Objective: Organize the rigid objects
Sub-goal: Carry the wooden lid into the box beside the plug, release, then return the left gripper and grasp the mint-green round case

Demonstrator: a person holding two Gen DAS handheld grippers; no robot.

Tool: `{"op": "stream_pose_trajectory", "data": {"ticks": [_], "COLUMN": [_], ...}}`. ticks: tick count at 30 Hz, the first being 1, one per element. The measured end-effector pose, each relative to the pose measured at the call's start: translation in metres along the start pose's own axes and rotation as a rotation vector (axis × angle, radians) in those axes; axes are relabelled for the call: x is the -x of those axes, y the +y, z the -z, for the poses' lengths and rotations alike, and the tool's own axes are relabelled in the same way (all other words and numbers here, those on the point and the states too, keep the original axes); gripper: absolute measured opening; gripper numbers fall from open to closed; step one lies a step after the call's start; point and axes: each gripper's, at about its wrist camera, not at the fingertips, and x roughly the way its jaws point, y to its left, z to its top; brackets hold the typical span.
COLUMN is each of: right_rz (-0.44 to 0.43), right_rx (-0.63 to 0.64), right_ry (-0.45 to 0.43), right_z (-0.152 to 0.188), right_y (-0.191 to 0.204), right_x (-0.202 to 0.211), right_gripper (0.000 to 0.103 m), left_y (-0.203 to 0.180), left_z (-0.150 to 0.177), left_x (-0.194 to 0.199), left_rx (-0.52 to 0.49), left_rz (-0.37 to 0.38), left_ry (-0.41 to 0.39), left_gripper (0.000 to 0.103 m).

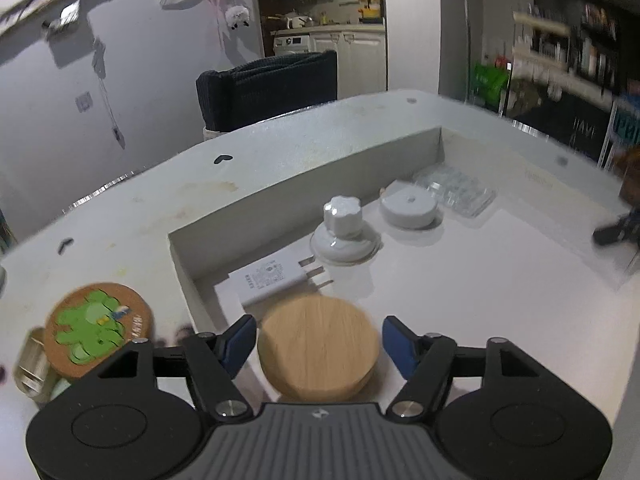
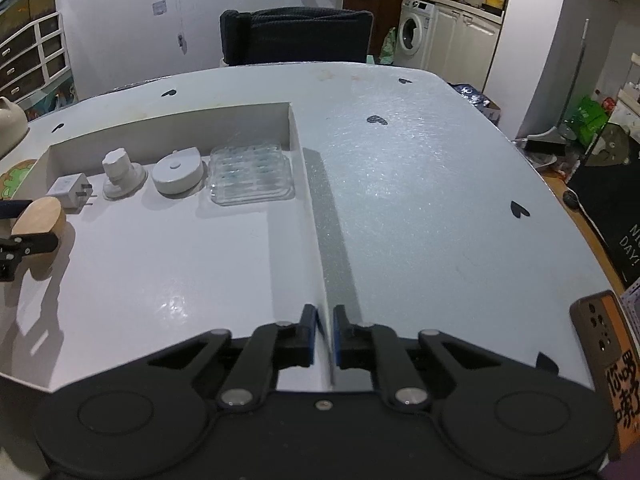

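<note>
Between the wide-open jaws of the left gripper (image 1: pixel 319 344) sits a round wooden lid (image 1: pixel 318 347), pale oak grain, flat face up, touching neither pad, inside the white tray (image 1: pixel 304 178). Right gripper (image 2: pixel 325 334) jaws pinch the tray's near wall. Beyond lie a white charger (image 1: pixel 276 280), knob (image 1: pixel 344 228), puck (image 1: pixel 410 206), and clear blister pack (image 1: pixel 458 190) along the far wall.

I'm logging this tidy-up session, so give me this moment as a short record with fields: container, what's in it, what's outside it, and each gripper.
container: shallow white open box on the pale table
back row in box: white plug adapter, white knobbed suction cup, white round puck, clear plastic blister tray
also in box: round light-wood lid, between the open fingers of the left gripper
outside box: cork coaster with green print, metal cylinder
right gripper: clamped on the box's right wall
</note>
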Motion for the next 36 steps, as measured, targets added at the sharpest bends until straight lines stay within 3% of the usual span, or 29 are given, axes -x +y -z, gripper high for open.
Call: {"op": "stream_pose_trajectory", "data": {"ticks": [3,8,15,26,36], "right_rz": [0.02,0.037,0.05,0.048,0.078], "right_rx": [-0.016,-0.051,-0.066,-0.063,-0.06], "right_ry": [-0.001,-0.002,-0.004,0.006,0.023], "right_z": [0.0,0.0,0.001,-0.001,-0.003], "right_y": [0.002,0.003,0.003,0.003,0.008], "right_x": [0.0,0.0,0.001,0.001,-0.001], "right_gripper": [0.01,0.011,0.012,0.012,0.013], "left_y": [0.0,-0.002,-0.001,0.04,0.108], "left_z": [0.002,0.008,0.014,0.041,0.073], "left_x": [0.008,0.027,0.06,0.095,0.088], "left_rx": [0.035,0.09,0.097,0.095,0.149], "left_rz": [0.014,0.039,0.052,0.026,-0.076], "left_ry": [-0.027,-0.063,-0.137,-0.185,-0.164], "left_gripper": [0.085,0.091,0.103,0.103,0.103]}}
